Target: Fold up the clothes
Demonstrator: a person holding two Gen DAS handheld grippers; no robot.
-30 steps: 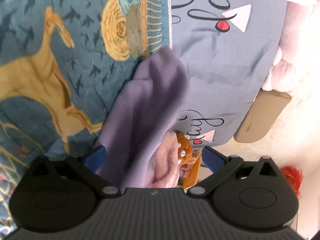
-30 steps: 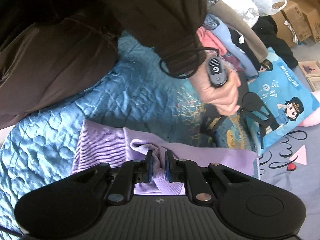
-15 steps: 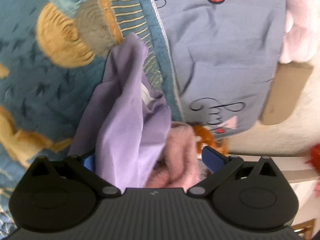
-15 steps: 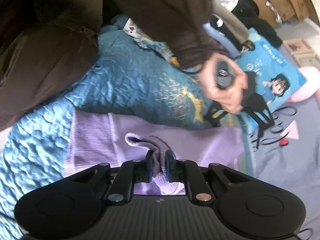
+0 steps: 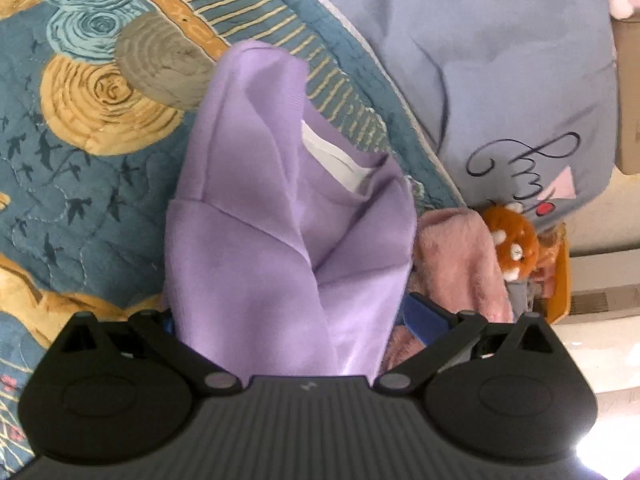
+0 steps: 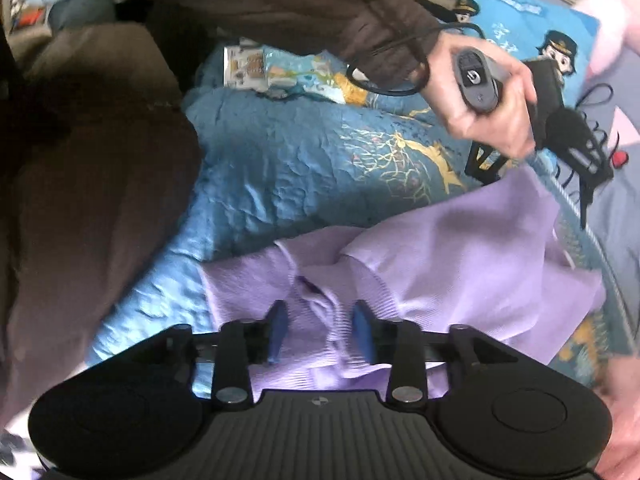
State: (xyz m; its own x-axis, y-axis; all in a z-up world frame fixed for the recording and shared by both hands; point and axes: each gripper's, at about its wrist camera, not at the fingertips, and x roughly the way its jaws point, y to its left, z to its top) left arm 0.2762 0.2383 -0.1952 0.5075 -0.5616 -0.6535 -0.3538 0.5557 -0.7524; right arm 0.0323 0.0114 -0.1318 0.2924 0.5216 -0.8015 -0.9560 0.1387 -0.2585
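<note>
Right gripper (image 6: 320, 330) jaws are opening, purple top (image 6: 460, 248) bunched loose between them on the blue quilt (image 6: 288, 168). Left gripper (image 5: 288, 316) stands wide, cloth draped through. I'd let it drop flat before regripping

Blue quilt (image 5: 80, 184) beside grey pillow (image 5: 500, 80) (orange plush toy (image 5: 510, 242) nearby)

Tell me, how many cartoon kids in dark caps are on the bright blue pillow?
2 show on the pillow in the right wrist view: one near its top left edge, one further right, just above the hand. The sleeve may hide more.
</note>
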